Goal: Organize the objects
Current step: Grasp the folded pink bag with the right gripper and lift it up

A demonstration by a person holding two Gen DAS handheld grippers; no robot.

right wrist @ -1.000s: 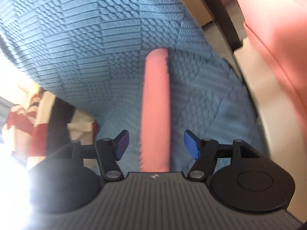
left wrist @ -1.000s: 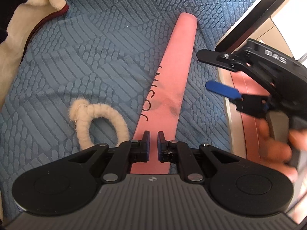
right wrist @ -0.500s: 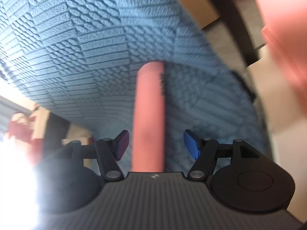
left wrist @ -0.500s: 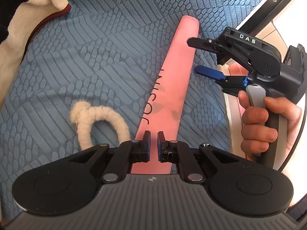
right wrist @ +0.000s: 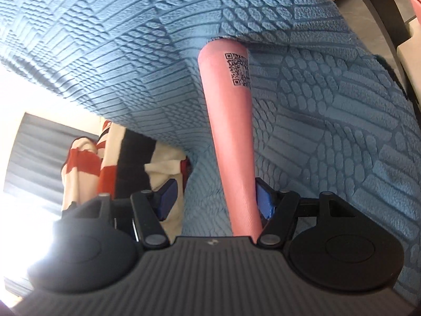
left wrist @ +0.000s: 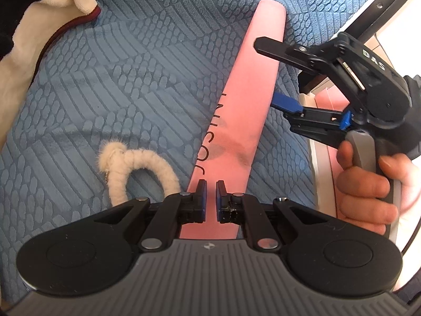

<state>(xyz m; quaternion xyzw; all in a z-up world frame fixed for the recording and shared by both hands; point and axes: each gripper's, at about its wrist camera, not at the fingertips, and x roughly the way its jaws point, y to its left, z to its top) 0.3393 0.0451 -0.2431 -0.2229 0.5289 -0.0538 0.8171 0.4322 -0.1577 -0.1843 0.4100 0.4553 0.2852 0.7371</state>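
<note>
L gripper (left wrist: 210, 197) has its fingers nearly closed, pinching the near end of the pink foam strip (left wrist: 247, 110), which lies lengthwise on the blue textured blanket (left wrist: 105, 92). R gripper (right wrist: 214, 202), fingers apart, straddles the strip further along; one blue pad (right wrist: 263, 202) is right against its side. A cream rope loop (left wrist: 136, 166) lies beside the strip.

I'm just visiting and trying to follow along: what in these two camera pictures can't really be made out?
- Long pink flat strip: its near end is hidden under the left claw in the left view.
- Cream fuzzy rope loop: its lower ends are covered by the left claw's black arms.
- Striped red, cream and black cloth: partly behind the blue textured blanket; glare washes out that corner.
- Square code: too small to read.
</note>
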